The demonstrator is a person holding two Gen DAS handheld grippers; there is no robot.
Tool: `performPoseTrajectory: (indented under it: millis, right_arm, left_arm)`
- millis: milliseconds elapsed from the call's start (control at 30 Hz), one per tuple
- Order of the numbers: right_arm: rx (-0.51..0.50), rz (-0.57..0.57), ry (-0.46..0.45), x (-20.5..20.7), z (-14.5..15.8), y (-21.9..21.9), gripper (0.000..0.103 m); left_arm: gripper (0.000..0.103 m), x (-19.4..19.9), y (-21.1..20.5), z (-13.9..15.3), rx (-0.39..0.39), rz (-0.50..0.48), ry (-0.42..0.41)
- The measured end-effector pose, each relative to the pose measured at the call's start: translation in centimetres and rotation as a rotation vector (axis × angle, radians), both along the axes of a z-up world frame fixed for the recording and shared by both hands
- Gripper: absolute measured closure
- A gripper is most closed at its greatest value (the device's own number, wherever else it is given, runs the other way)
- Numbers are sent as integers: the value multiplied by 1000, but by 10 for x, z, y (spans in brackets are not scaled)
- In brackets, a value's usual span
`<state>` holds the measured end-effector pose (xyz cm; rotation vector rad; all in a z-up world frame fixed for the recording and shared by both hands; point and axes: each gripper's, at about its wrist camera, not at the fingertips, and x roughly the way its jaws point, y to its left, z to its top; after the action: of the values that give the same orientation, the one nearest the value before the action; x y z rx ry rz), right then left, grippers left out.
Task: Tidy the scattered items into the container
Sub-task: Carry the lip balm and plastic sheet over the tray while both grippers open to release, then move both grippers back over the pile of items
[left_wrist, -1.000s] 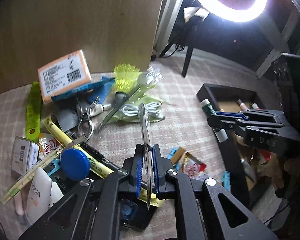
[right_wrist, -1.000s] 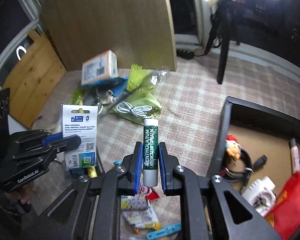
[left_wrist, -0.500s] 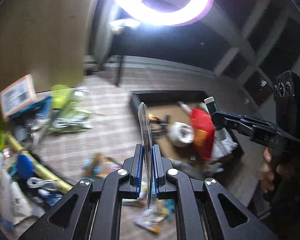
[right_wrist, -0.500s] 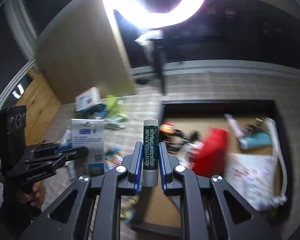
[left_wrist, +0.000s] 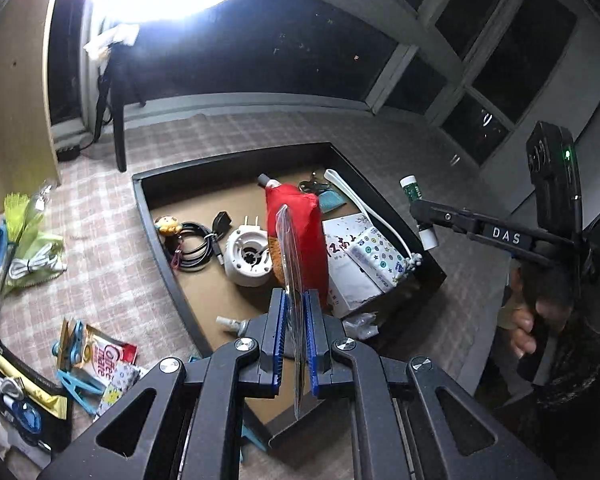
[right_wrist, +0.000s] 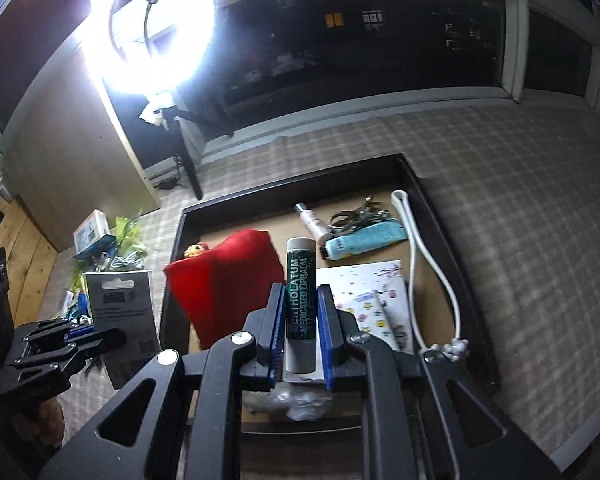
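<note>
Partly done: the black tray (left_wrist: 152, 216) on the checked desk cloth already holds a red pouch (left_wrist: 300, 232), a coiled black cable (left_wrist: 196, 240), a white plug adapter (left_wrist: 248, 256), patterned packets and a white strap. Both grippers hang over it loaded: left gripper (left_wrist: 295, 344) with jaws narrow on a thin clear-plastic card pack (left_wrist: 290, 264), right gripper (right_wrist: 301, 332) with jaws clamped on a green lip-balm stick (right_wrist: 300, 292). Neither is released yet, and a scatter remains on the cloth left of the tray: snack sachets (left_wrist: 108, 356), blue clips, a white cable, green bits.
</note>
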<state>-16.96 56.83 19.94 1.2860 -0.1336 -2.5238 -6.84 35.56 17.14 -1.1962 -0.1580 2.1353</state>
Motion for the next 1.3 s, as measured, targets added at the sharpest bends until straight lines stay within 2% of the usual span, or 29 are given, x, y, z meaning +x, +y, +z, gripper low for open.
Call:
performPoseTrajectory:
  millis: [300,533,567,600,633,667,700,967,1133,1200,1300]
  right_arm:
    - [-7,26,8,-12,3,-10,87]
    - [17,12,28,-46,12,-19,87]
    - [29,10,26,-51,12,-21,84]
    - [49,9,17,-56,12,-24,78]
    - [71,-3,10,-60,11,-25,61]
    - [78,-12,20,-62,12,-26,50]
    - [81,-12,36,-61,13,-27,48]
    - [66,36,44,-54,12,-42,48]
    - [118,142,93,-41,15,-71,45]
    - [129,183,100,-36,16,-81,40]
    - [136,270,103,-25,16,-102,40]
  left_arm:
    - [94,-6,4,-10,-24,29,-8]
    - [94,-20,2,-9,-35,55,-1]
    - [94,-23,4,-9,-36,53,-4]
    - [89,-27,6,-10,-41,52,-10]
    - [69,-29,7,-10,-51,56,-18]
    - [56,-31,7,-11,-59,66,-23]
    - [44,-31,6,-10,-56,76,-14]
    - [44,-29,-7,-9,-71,100,19]
    - [44,-31,-30,-13,-73,133,8]
    - [44,-29,-45,-15,-89,155,14]
    - [44,-26,-74,-21,-123,186,27]
